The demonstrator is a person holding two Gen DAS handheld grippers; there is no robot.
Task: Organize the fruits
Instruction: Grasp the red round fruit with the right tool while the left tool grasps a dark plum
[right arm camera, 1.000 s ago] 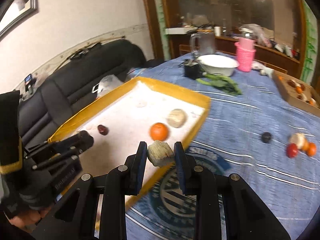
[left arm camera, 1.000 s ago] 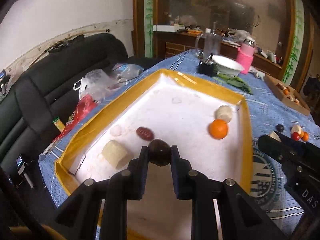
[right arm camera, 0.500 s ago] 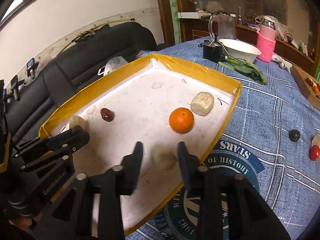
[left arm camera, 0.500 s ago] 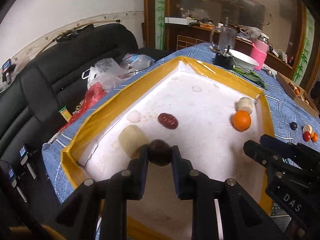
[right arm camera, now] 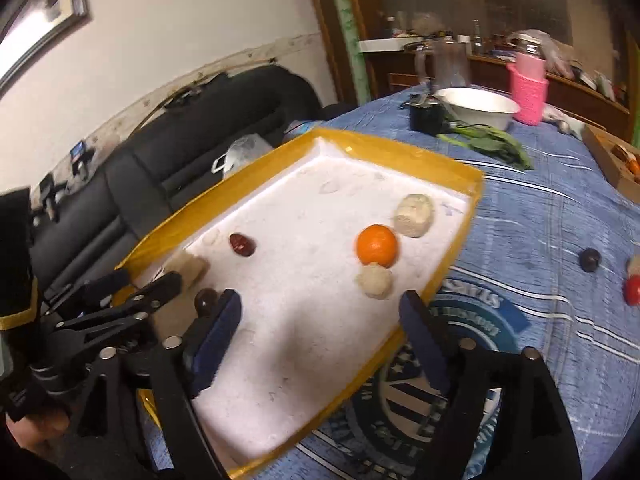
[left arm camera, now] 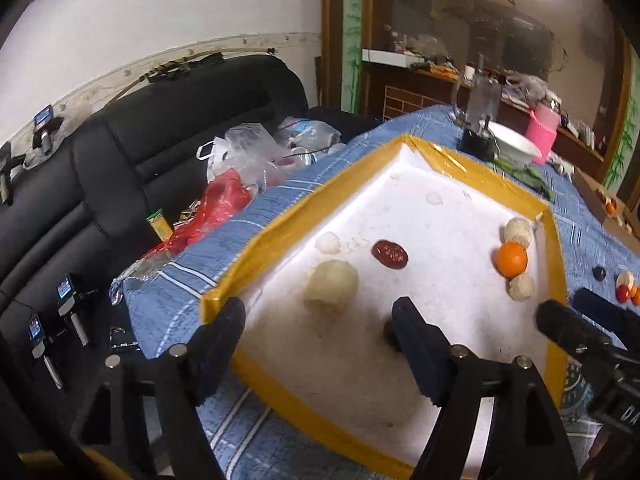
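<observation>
— Why are both tools spread wide over the tray [right arm camera: 452, 268]?

— I'm letting go. My left gripper [left arm camera: 320, 344] is opening with nothing between its pads; the dark round fruit [left arm camera: 390, 334] lies on the white floor, tucked against the inner finger. My right gripper [right arm camera: 320, 332] is opening too, empty, and the pale lump [right arm camera: 375, 281] sits just ahead, touching the orange [right arm camera: 377, 245].

— Why there?

— I judge the tray is the collecting spot. More fruit, like that dark ball [right arm camera: 589, 259], waits on the blue cloth [right arm camera: 540, 216].
</observation>
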